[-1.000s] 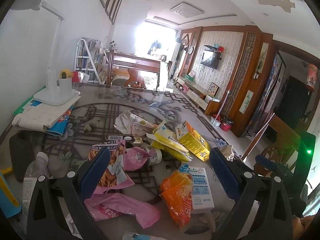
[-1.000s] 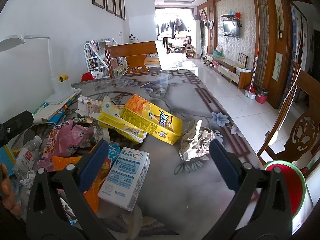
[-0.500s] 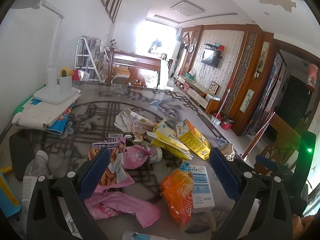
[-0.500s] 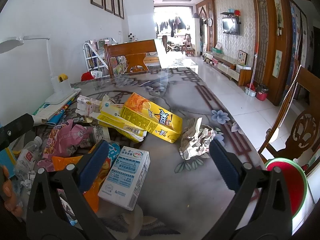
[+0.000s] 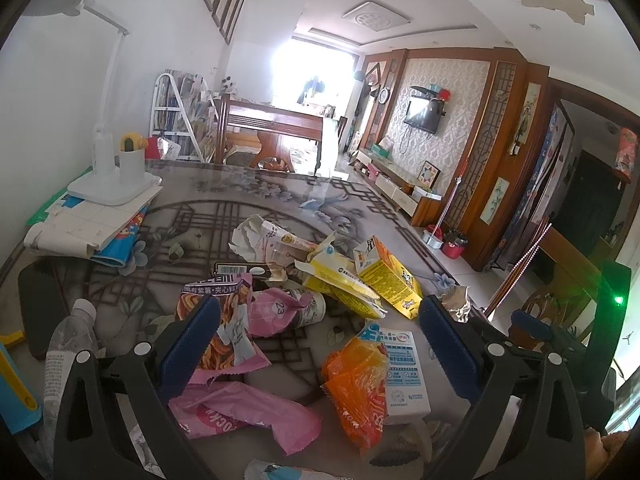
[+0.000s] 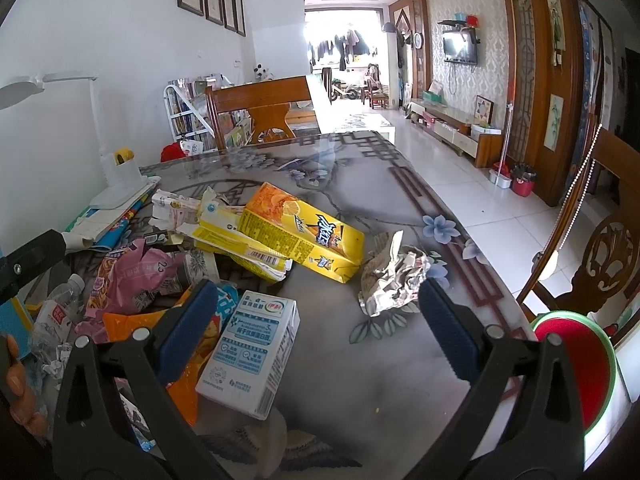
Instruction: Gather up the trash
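Little has changed over the last second: both grippers drift only slightly. The left gripper (image 5: 320, 336) and right gripper (image 6: 316, 312) hover, fingers spread wide and empty, over the trash. The milk carton (image 6: 250, 354) and crumpled foil (image 6: 390, 276) lie uncollected on the tabletop (image 6: 400, 392); no pick has begun.

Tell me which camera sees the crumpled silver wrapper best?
The right wrist camera. There the crumpled silver wrapper lies in full view on the table, beside the yellow carton. The left wrist camera catches only a scrap of it behind the gripper's finger.
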The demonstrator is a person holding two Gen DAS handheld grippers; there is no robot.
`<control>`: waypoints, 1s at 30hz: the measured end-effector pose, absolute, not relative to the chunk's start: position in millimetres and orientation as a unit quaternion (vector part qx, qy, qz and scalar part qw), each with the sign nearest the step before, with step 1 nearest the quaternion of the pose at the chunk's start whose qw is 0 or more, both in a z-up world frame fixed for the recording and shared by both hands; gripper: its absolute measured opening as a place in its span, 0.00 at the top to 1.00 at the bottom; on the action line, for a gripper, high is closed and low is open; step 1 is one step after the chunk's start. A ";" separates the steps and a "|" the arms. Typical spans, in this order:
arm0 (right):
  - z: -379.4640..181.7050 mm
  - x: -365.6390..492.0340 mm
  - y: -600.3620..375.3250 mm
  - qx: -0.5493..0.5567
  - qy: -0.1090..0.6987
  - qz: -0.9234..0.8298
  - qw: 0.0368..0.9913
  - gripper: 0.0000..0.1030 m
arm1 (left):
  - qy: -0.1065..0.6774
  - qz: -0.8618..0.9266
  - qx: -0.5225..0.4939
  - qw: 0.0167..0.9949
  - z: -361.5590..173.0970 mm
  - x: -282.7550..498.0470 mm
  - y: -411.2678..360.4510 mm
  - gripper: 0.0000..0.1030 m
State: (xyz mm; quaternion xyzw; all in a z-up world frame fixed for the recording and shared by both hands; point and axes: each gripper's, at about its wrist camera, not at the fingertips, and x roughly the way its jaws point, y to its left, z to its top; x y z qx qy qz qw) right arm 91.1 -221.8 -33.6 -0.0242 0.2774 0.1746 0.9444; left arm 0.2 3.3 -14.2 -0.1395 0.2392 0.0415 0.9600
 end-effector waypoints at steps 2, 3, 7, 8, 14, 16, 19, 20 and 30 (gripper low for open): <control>-33.6 91.4 -221.9 -0.024 0.277 0.175 0.944 0.04 | 0.239 0.042 -0.139 0.960 -13.9 0.7 3.7 0.08; -33.7 91.0 -221.9 -0.024 0.278 0.174 0.944 0.04 | 0.240 0.041 -0.139 0.960 -14.2 0.4 3.4 0.08; -33.9 90.8 -222.2 -0.023 0.279 0.175 0.944 0.04 | 0.240 0.042 -0.140 0.960 -13.9 0.8 4.0 0.08; -33.4 92.0 -222.5 -0.023 0.278 0.175 0.944 0.04 | 0.240 0.042 -0.140 0.960 -14.3 0.1 3.6 0.08; -35.3 92.3 -221.1 -0.022 0.281 0.174 0.943 0.04 | 0.241 0.042 -0.140 0.960 -14.2 1.1 4.0 0.08; -36.4 91.0 -220.7 -0.021 0.283 0.174 0.943 0.04 | 0.241 0.042 -0.141 0.959 -14.2 1.1 4.0 0.08; -36.2 92.2 -221.1 -0.020 0.283 0.174 0.943 0.04 | 0.242 0.042 -0.141 0.959 -14.8 0.6 3.6 0.08; -36.2 92.2 -221.1 -0.020 0.283 0.174 0.943 0.04 | 0.244 0.042 -0.141 0.958 -16.3 1.8 3.9 0.08; -38.8 89.7 -222.0 -0.016 0.287 0.171 0.942 0.04 | 0.303 0.147 -0.117 0.934 -15.1 9.9 29.1 0.08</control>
